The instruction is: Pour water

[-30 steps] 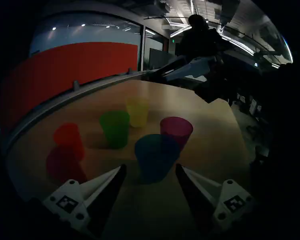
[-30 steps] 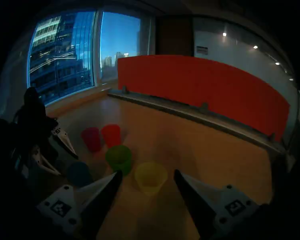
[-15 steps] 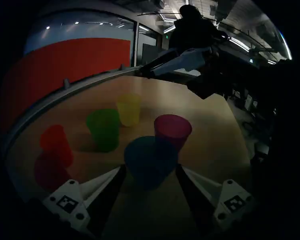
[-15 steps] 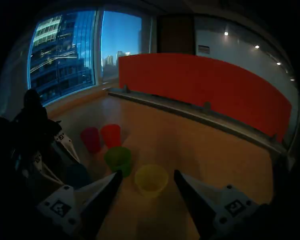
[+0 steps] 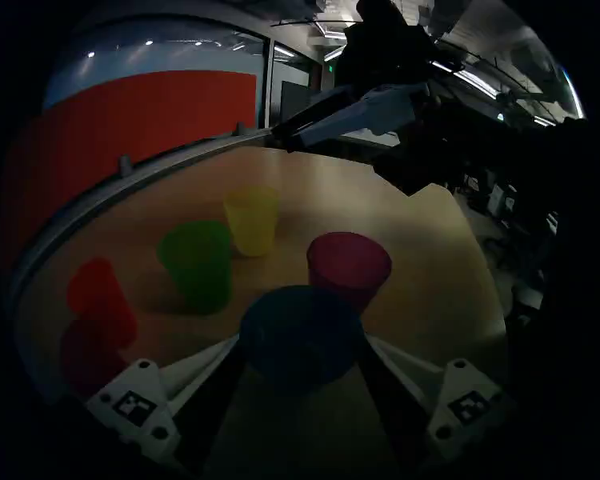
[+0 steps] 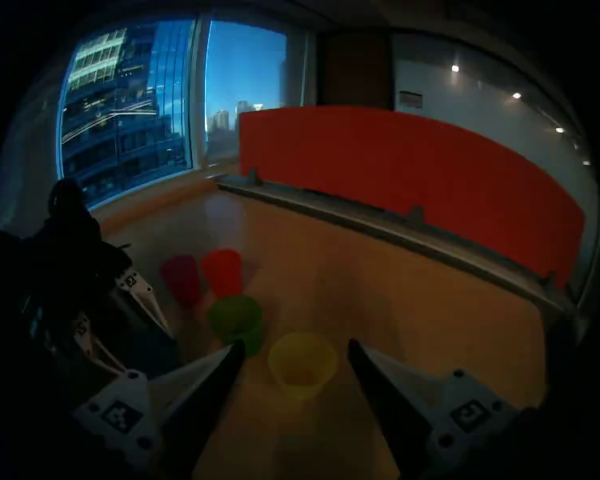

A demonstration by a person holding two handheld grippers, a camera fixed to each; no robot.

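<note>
Five plastic cups stand on a wooden table (image 5: 428, 264). The blue cup (image 5: 300, 336) sits between the fingers of my open left gripper (image 5: 300, 346); I cannot tell whether they touch it. Behind it are a magenta cup (image 5: 348, 264), a yellow cup (image 5: 252, 218), a green cup (image 5: 194, 262) and a red cup (image 5: 100, 290). My right gripper (image 6: 294, 346) is open, with the yellow cup (image 6: 302, 364) just beyond its tips. Farther off stand the green cup (image 6: 236, 318), the red cup (image 6: 222, 272) and the magenta cup (image 6: 180, 278). The left gripper (image 6: 132, 308) is low at the left.
A red divider panel (image 6: 412, 172) on a grey rail borders the table's far side. Large windows (image 6: 132, 104) lie beyond the left end. A person's dark shape holds the right gripper (image 5: 356, 116) above the table's far edge. Office clutter (image 5: 500, 208) lies past the table.
My left gripper has moved forward, so the blue cup now sits between its fingers instead of ahead of them. The right gripper has hardly moved.
</note>
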